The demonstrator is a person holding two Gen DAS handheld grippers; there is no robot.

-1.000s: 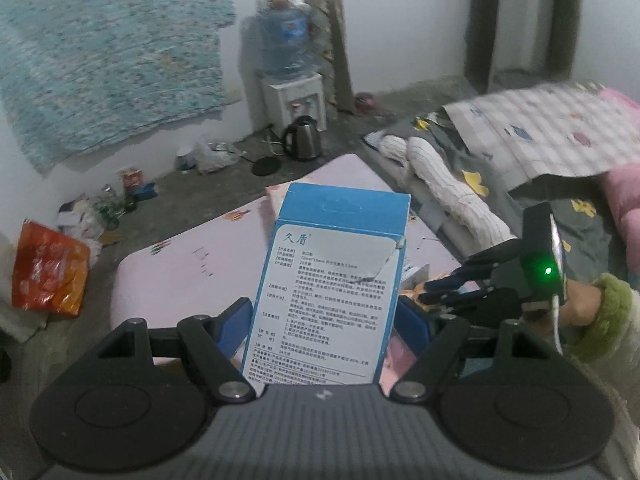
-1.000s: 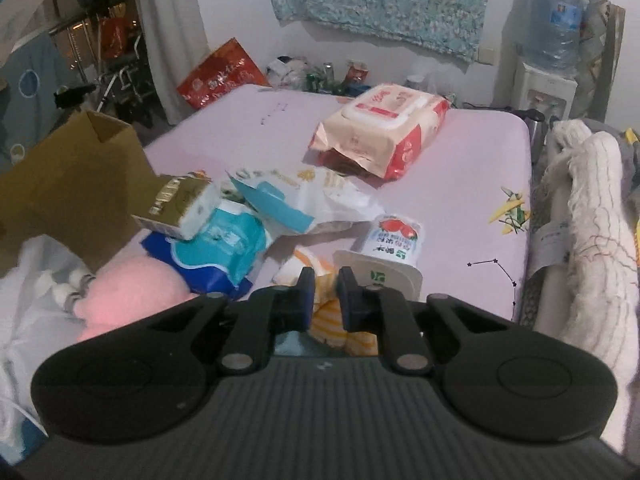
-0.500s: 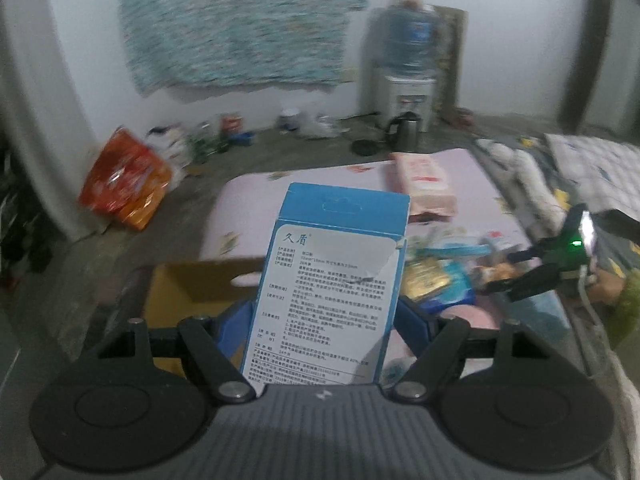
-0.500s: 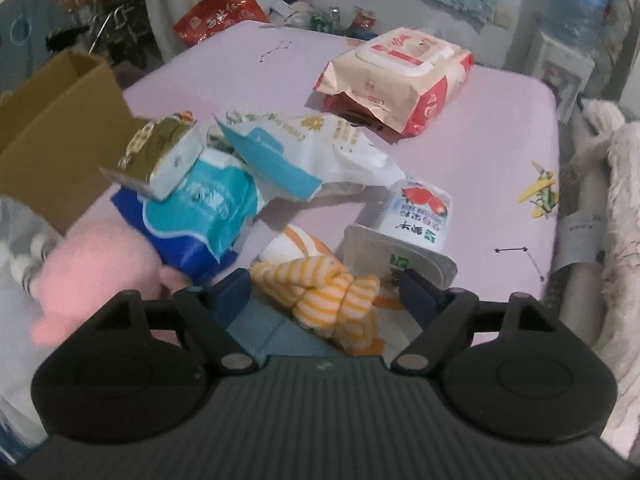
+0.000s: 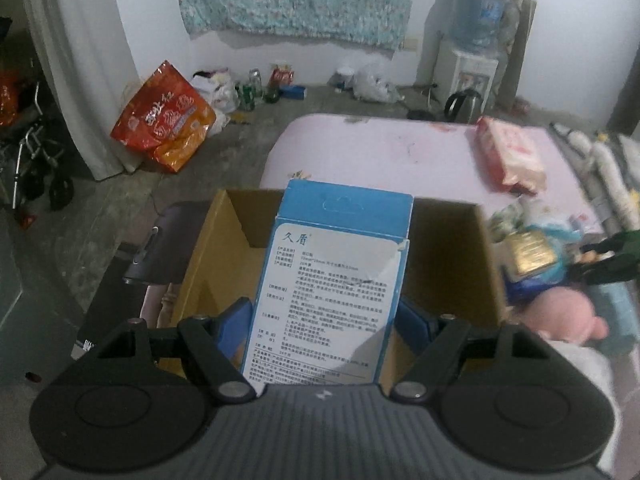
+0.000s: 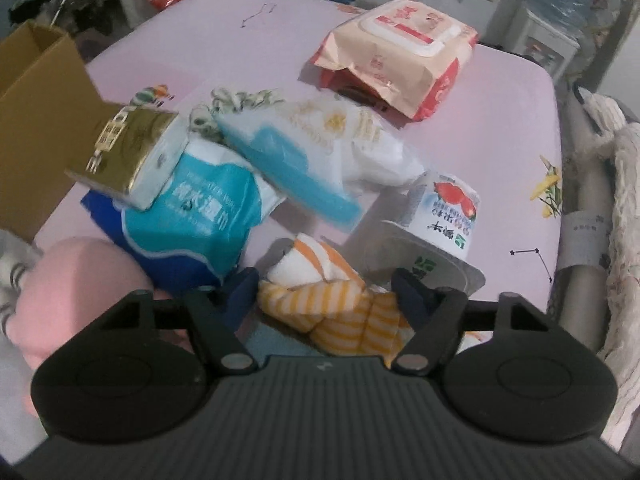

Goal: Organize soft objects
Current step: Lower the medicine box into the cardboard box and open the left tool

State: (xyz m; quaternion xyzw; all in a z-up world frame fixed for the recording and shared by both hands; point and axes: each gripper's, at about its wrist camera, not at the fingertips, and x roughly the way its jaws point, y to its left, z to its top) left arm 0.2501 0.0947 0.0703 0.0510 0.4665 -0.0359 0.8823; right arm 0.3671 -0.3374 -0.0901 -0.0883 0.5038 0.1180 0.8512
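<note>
Left gripper [image 5: 326,322] clamped on blue box [image 5: 340,280], upright, long axis vertical, above open cardboard box [image 5: 448,248] at frame centre. Right gripper [image 6: 324,296] just been closing around striped cloth [image 6: 332,304], lower centre; firm contact unclear.

Home bedroom — pink mattress [image 6: 500,120] on concrete floor [image 5: 224,168], water dispenser [image 5: 468,76] & kettle [image 5: 464,106] nearby.

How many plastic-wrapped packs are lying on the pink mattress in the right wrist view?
4: the peach wipes pack at the far end, the white-and-blue pack mid-pile, the blue wipes pack nearer, and the gold-topped pack resting on it. More may be hidden underneath.
</note>
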